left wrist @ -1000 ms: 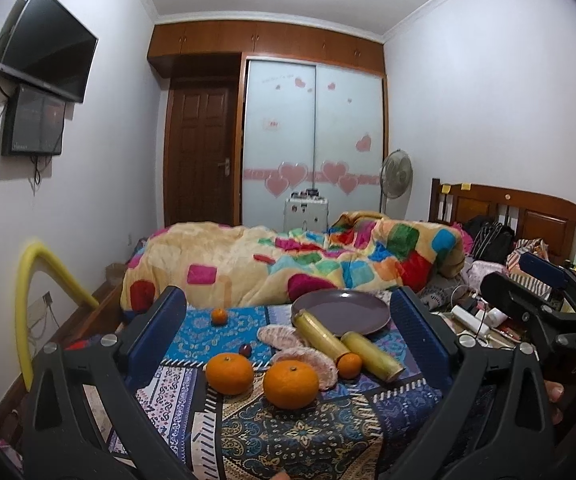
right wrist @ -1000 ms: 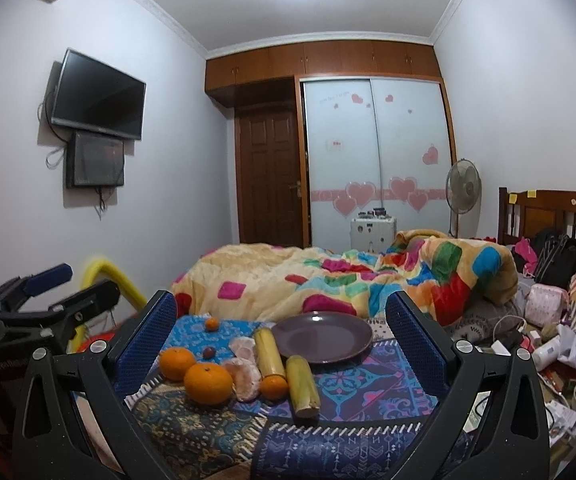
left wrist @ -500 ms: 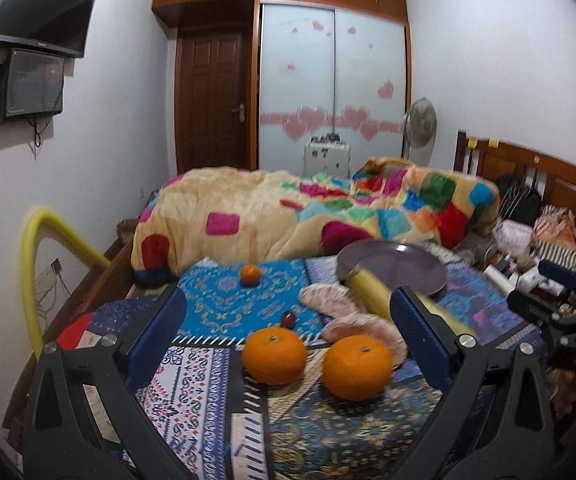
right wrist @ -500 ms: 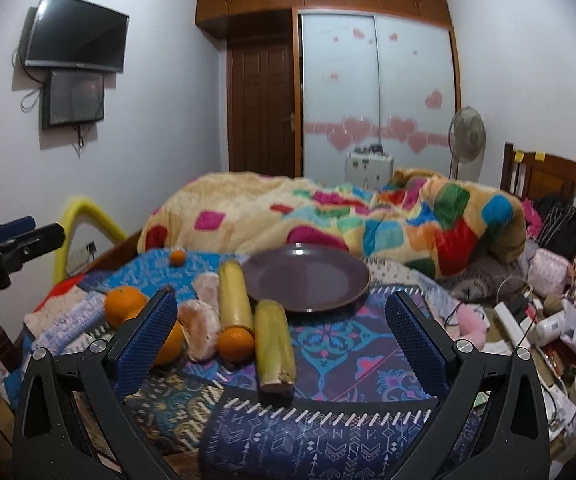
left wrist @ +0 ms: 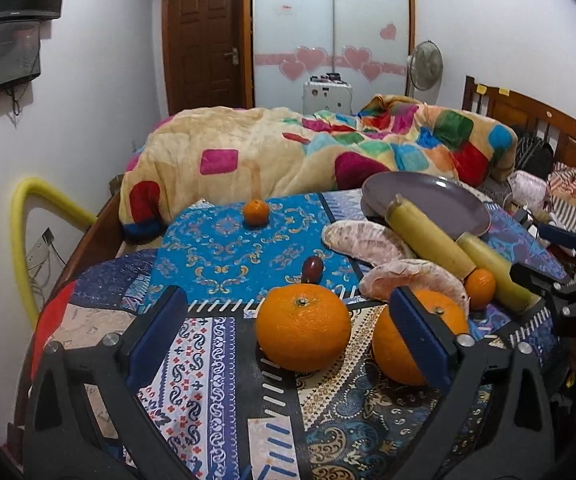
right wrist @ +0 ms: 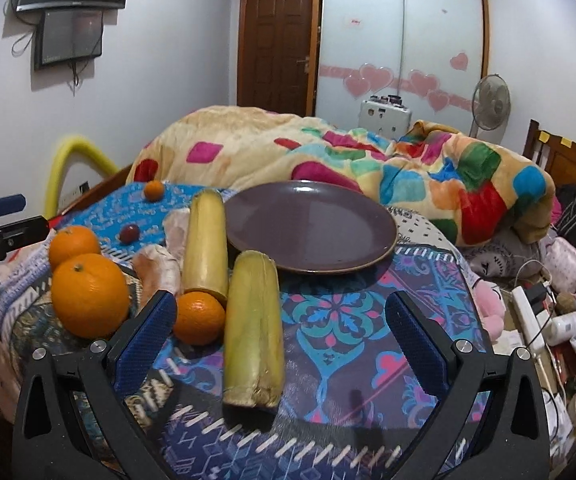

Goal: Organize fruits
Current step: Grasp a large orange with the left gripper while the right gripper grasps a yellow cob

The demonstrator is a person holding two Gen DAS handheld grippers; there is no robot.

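Observation:
My left gripper (left wrist: 288, 336) is open, its fingers on either side of a big orange (left wrist: 303, 327); a second big orange (left wrist: 398, 344) lies partly behind its right finger. My right gripper (right wrist: 281, 332) is open around the near sugarcane piece (right wrist: 253, 328), with a small orange (right wrist: 199, 318) by its left finger. A second cane piece (right wrist: 205, 246) leans beside the empty purple plate (right wrist: 312, 228). Two pomelo segments (left wrist: 362, 240), a dark red date (left wrist: 312, 269) and a far small orange (left wrist: 255, 212) lie on the patterned cloth.
The fruit lies on a cloth-covered table (right wrist: 348, 320) beside a bed with a colourful quilt (left wrist: 308, 152). A yellow foam tube (left wrist: 27, 216) stands at the left. Cluttered bags and a power strip (right wrist: 532, 312) lie at the right.
Both grippers have moved forward and down toward the fruit. The left now brackets the big orange; the right now brackets the near cane piece. Both stay open.

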